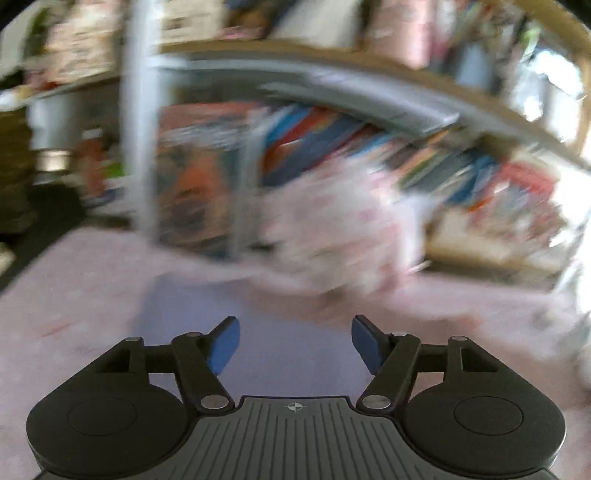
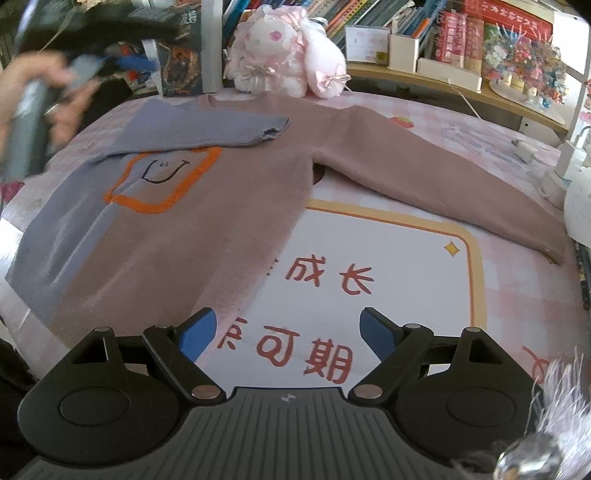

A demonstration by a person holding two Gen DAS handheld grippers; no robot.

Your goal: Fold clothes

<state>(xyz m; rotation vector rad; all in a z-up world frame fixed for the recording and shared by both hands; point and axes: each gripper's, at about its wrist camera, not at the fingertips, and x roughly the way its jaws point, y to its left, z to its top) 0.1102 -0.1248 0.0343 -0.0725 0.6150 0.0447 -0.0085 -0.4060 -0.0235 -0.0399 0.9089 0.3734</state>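
Observation:
A pink-brown and lavender sweater (image 2: 192,221) with an orange square and a smiley face lies flat on the desk mat (image 2: 388,266). Its lavender left sleeve (image 2: 207,133) is folded across the chest. Its pink-brown right sleeve (image 2: 436,181) stretches out to the right. My right gripper (image 2: 288,332) is open and empty, above the mat just right of the sweater's hem. My left gripper (image 1: 295,343) is open and empty over lavender fabric (image 1: 258,325); its view is heavily blurred. It also shows in the right wrist view (image 2: 92,66), held above the sweater's far left.
A pink plush toy (image 2: 284,55) sits behind the collar. Bookshelves (image 2: 369,18) line the back. A white lamp base (image 2: 576,214) and a charger (image 2: 524,151) stand at the right edge. A tassel (image 2: 561,391) hangs near the right gripper.

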